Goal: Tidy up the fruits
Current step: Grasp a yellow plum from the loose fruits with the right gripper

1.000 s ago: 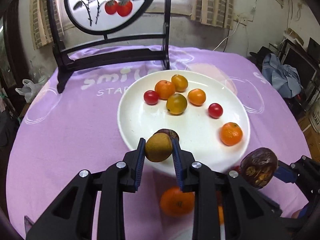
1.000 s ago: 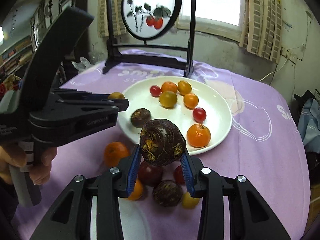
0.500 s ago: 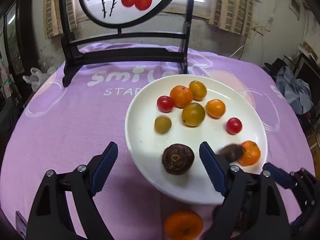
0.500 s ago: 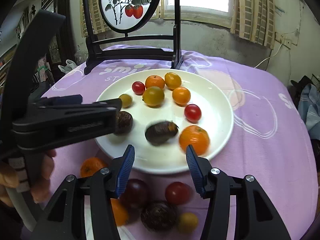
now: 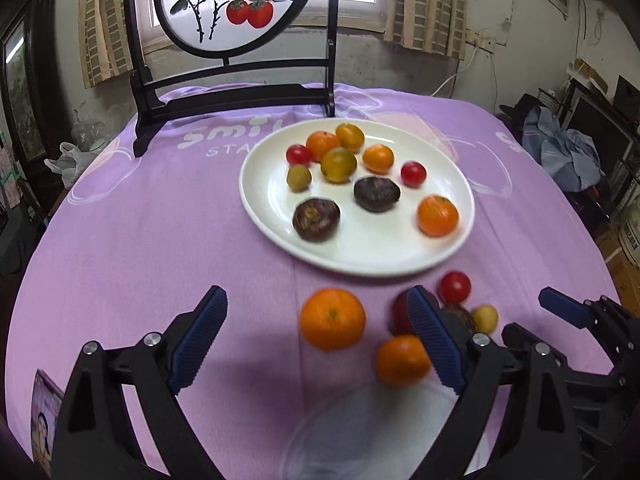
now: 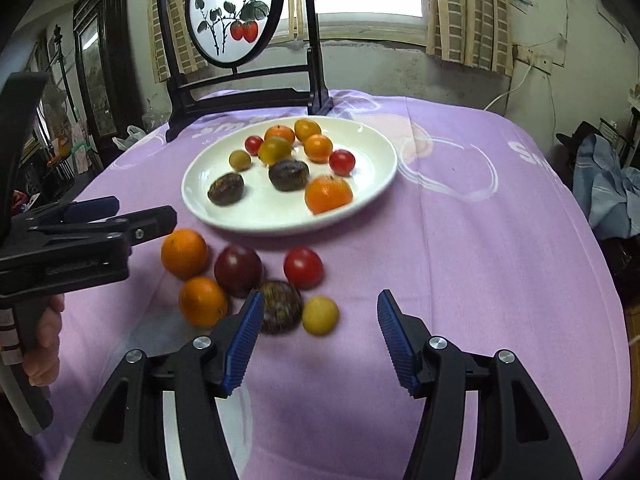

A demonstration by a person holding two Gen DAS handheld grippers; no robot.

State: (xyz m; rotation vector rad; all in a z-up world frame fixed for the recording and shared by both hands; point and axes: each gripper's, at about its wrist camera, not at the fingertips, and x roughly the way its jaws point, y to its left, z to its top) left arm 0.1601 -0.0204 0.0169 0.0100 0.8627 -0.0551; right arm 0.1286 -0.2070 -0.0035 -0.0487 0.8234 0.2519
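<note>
Round white ceramic plate [image 6: 372,184] sits on the purple-clothed counter [image 6: 480,240], carrying ten fruits. Six loose fruits [image 6: 304,268] lie just before the plate's near rim. Left tongs [image 5: 316,340] and right tongs [image 6: 320,336] have just been opening; both stand wide, holding nothing.

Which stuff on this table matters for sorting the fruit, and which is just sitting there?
For the job: white plate, fruit on the plate, loose fruit on the cloth.

Just lying about: painted screen, purple cloth, plastic bag.
</note>
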